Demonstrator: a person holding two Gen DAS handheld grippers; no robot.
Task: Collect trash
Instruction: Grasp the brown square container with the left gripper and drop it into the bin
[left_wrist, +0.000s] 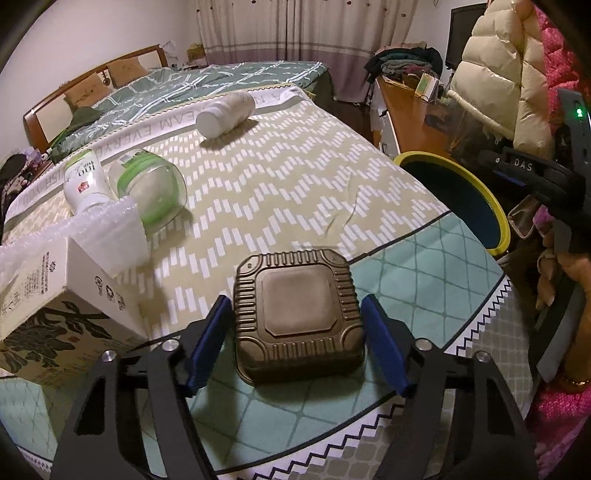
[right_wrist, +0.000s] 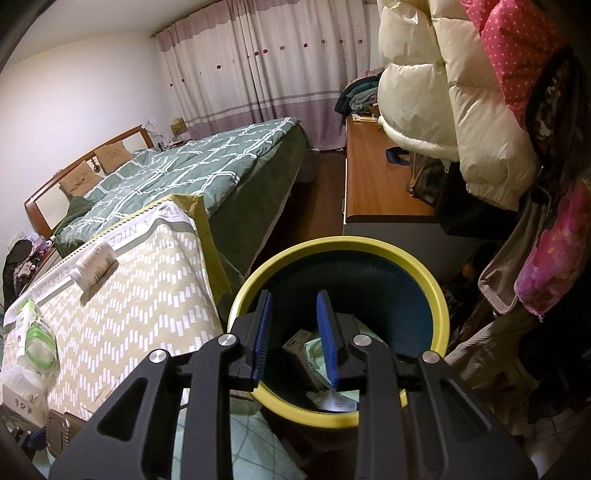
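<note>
A brown ribbed square plastic tray (left_wrist: 298, 314) lies on the patterned cloth between the open blue fingers of my left gripper (left_wrist: 299, 317); the pads stand just off its sides. A yellow-rimmed bin (right_wrist: 338, 254) stands beside the table, with paper trash (right_wrist: 334, 400) inside. My right gripper (right_wrist: 293, 317) hangs open and empty over the bin's mouth. The bin also shows in the left wrist view (left_wrist: 476, 192). A white bottle (left_wrist: 226, 113) lies on its side at the far end of the cloth.
A printed carton (left_wrist: 55, 306), bubble wrap (left_wrist: 107, 232), a clear green-lidded jar (left_wrist: 151, 188) and a white tube (left_wrist: 83, 181) lie at the left. A bed (right_wrist: 177, 166) stands behind. A wooden desk (right_wrist: 380, 184) and hanging coats (right_wrist: 461, 110) are at the right.
</note>
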